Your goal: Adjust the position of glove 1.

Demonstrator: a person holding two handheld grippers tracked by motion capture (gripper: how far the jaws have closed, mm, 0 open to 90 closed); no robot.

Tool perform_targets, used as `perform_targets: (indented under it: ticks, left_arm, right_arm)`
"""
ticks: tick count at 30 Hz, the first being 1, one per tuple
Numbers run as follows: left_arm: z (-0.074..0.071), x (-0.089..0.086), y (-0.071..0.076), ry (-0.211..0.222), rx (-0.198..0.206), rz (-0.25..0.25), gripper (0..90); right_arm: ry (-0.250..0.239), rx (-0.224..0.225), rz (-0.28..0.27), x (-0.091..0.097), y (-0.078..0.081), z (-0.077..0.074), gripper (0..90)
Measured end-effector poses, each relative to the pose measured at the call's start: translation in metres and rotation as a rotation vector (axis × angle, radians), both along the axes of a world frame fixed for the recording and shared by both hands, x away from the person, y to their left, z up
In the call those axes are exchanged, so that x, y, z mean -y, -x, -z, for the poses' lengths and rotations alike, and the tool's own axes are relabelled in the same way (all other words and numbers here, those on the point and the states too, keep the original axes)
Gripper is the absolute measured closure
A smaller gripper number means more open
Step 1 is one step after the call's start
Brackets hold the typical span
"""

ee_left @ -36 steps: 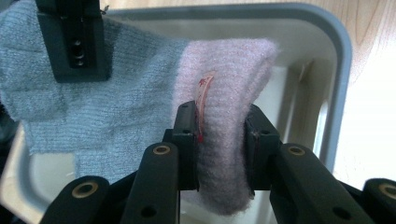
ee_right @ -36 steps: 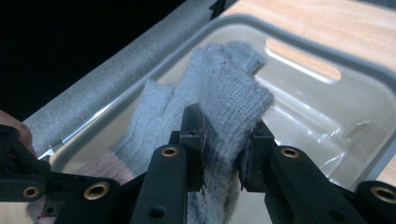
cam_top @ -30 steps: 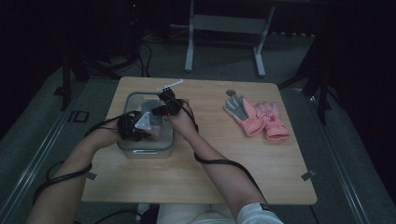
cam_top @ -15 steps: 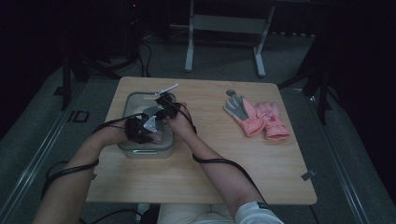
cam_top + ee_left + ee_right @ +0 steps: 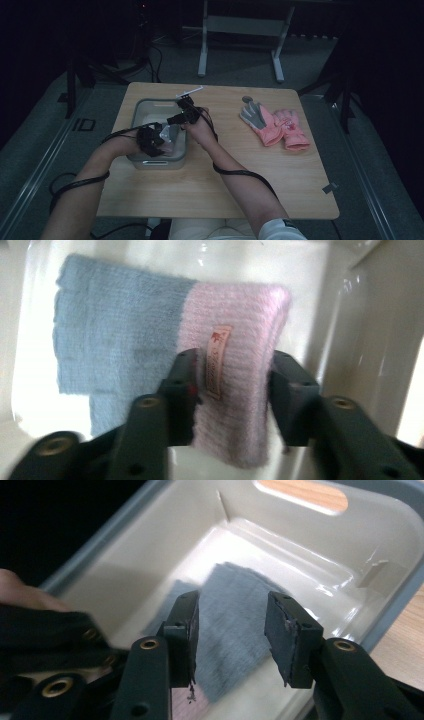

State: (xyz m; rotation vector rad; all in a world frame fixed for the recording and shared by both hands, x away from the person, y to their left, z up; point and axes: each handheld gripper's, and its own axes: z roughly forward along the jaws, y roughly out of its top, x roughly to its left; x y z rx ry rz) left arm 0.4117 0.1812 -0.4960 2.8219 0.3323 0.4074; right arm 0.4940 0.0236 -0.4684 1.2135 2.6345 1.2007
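Both hands have sunk a little into the grey bin (image 5: 141, 107) since a second ago, and both sets of jaws have just been opening. With the left gripper (image 5: 232, 390) parted, the pink cuff of the blue-and-pink knit glove (image 5: 150, 340) lies between its pads, seemingly released; its long axis runs across them. Jaws apart and empty, the right gripper (image 5: 230, 630) hovers above the glove's blue end. Pink gloves (image 5: 277, 127) lie well apart on the wooden table (image 5: 220, 200).
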Motion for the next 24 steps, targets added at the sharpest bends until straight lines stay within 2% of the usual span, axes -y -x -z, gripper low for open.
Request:
perform_targets:
  ticks: [3, 4, 7, 8, 9, 10, 13, 15, 16, 17, 20, 22, 24]
  left_arm:
    - [-0.005, -0.006, 0.001, 0.027, 0.017, -0.052, 43.5]
    - [-0.008, -0.008, 0.001, 0.034, 0.025, -0.070, 37.5]
    - [-0.017, -0.012, 0.000, 0.052, 0.051, -0.125, 27.2]
    - [-0.021, -0.014, -0.001, 0.073, 0.053, -0.139, 25.0]
    - [-0.024, -0.014, -0.001, 0.089, 0.056, -0.155, 17.8]
    - [-0.027, -0.014, -0.001, 0.107, 0.040, -0.180, 15.0]
    - [-0.039, -0.011, -0.001, 0.183, 0.030, -0.210, 13.4]
    - [-0.048, -0.008, -0.001, 0.217, 0.024, -0.214, 9.4]
    - [-0.052, -0.005, 0.000, 0.241, 0.042, -0.214, 7.5]
    - [-0.057, -0.002, 0.002, 0.284, 0.058, -0.208, 7.0]
    - [-0.069, 0.013, 0.010, 0.336, 0.091, -0.188, 6.9]
    - [-0.074, 0.025, 0.014, 0.369, 0.065, -0.168, 6.6]
    - [-0.077, 0.037, 0.017, 0.402, 0.027, -0.165, 3.2]
  right_arm:
    - [-0.023, 0.014, -0.012, 0.009, 0.004, -0.007, 53.5]
    - [-0.025, 0.027, -0.009, 0.012, 0.006, -0.010, 52.7]
    - [-0.052, 0.050, -0.009, 0.024, 0.011, -0.020, 50.1]
    - [-0.056, 0.062, -0.007, 0.028, 0.012, -0.023, 48.6]
    - [-0.064, 0.064, -0.012, 0.032, 0.015, -0.026, 47.5]
    - [-0.068, 0.069, -0.018, 0.035, 0.016, -0.028, 45.4]
    - [-0.065, 0.091, -0.037, 0.044, 0.023, -0.034, 39.6]
    - [-0.064, 0.104, -0.042, 0.052, 0.026, -0.036, 37.2]
    - [-0.068, 0.102, -0.041, 0.055, 0.026, -0.037, 35.8]
    - [-0.076, 0.094, -0.035, 0.059, 0.027, -0.038, 34.2]
    - [-0.094, 0.097, -0.027, 0.072, 0.028, -0.039, 27.7]
    - [-0.093, 0.107, -0.024, 0.081, 0.029, -0.039, 18.5]
    - [-0.092, 0.106, -0.020, 0.092, 0.030, -0.039, 18.0]
